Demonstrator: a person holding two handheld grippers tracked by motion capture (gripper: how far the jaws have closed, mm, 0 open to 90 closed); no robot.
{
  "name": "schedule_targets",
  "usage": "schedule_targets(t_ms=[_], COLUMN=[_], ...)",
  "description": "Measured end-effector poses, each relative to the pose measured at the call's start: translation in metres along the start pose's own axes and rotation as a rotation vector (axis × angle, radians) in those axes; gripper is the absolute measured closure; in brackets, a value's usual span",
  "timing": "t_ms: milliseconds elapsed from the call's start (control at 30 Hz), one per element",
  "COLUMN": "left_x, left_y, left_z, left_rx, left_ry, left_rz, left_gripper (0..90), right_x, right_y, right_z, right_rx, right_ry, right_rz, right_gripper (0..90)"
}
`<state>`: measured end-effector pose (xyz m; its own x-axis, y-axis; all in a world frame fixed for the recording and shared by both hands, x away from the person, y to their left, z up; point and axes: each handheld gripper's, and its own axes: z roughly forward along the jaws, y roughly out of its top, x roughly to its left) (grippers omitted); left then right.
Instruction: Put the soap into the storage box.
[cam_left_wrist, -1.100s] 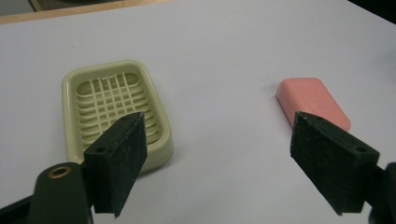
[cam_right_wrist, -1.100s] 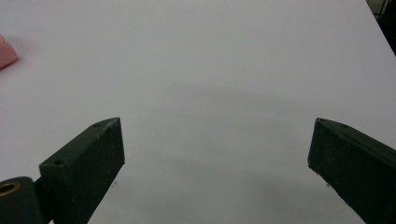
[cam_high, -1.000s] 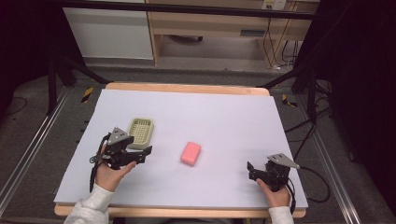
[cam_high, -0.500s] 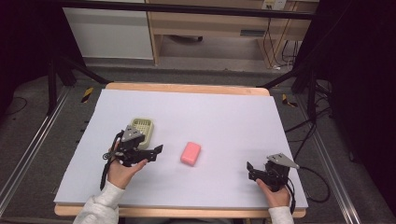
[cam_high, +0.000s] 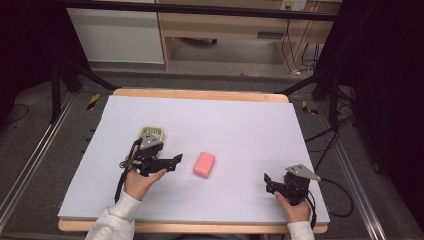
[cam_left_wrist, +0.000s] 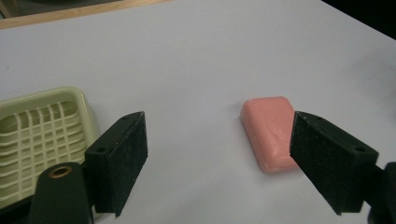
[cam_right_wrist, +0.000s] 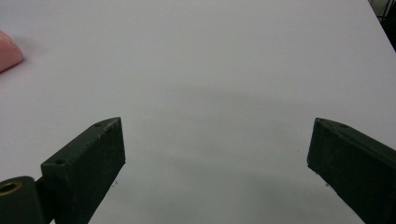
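A pink soap bar (cam_high: 204, 164) lies flat near the middle of the white table sheet (cam_high: 240, 125). My left gripper (cam_high: 175, 160) hovers just left of it, open and empty. In the left gripper view the soap bar (cam_left_wrist: 268, 133) sits ahead by the right jaw, and a pale green slotted soap dish (cam_left_wrist: 32, 140) lies at the left. The soap dish (cam_high: 152, 134) lies behind the left hand in the high view. My right gripper (cam_high: 269, 181) rests near the front right, open, with bare sheet between its jaws. The soap bar's edge (cam_right_wrist: 8, 50) peeks in at the far left of the right gripper view.
The wooden table edge (cam_high: 200, 94) runs along the back. Black stand legs (cam_high: 65, 75) and cables (cam_high: 340, 135) flank the table on the floor. A cabinet and shelf (cam_high: 220, 30) stand beyond.
My left gripper has moved right, from beside the soap dish to close by the pink soap bar. The right gripper has stayed in place.
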<state>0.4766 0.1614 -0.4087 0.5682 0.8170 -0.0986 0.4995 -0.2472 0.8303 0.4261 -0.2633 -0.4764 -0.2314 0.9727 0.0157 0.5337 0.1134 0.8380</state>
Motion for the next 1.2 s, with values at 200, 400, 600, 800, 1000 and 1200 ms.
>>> schedule_targets(t_ms=[200, 400, 600, 800, 1000, 1200], left_x=[-0.006, -0.012, -0.017, -0.022, -0.026, -0.031], left_y=[0.001, 0.004, 0.006, 0.007, 0.008, 0.010], left_z=[0.008, 0.015, 0.021, 0.029, 0.035, 0.039], left_rx=[0.014, 0.019, 0.021, 0.036, 0.042, 0.050], left_ry=[-0.006, -0.012, -0.022, -0.031, -0.041, -0.046], left_rz=[0.009, 0.019, 0.018, 0.027, 0.028, 0.037], left_gripper=[18.9, 18.9, 19.1, 19.2, 19.2, 19.2], right_x=[0.000, 0.000, 0.001, 0.001, 0.001, 0.001], right_y=[0.000, 0.000, 0.000, 0.000, 0.000, 0.000], right_z=[0.000, 0.001, 0.001, 0.001, 0.001, 0.001], right_rx=[0.000, 0.002, 0.006, 0.007, 0.007, 0.007], right_ry=[0.003, 0.005, 0.008, 0.010, 0.011, 0.011], right_rz=[0.000, -0.003, -0.003, 0.002, 0.002, -0.001], right_gripper=[4.5, 4.5, 4.4, 4.4, 4.4, 4.4])
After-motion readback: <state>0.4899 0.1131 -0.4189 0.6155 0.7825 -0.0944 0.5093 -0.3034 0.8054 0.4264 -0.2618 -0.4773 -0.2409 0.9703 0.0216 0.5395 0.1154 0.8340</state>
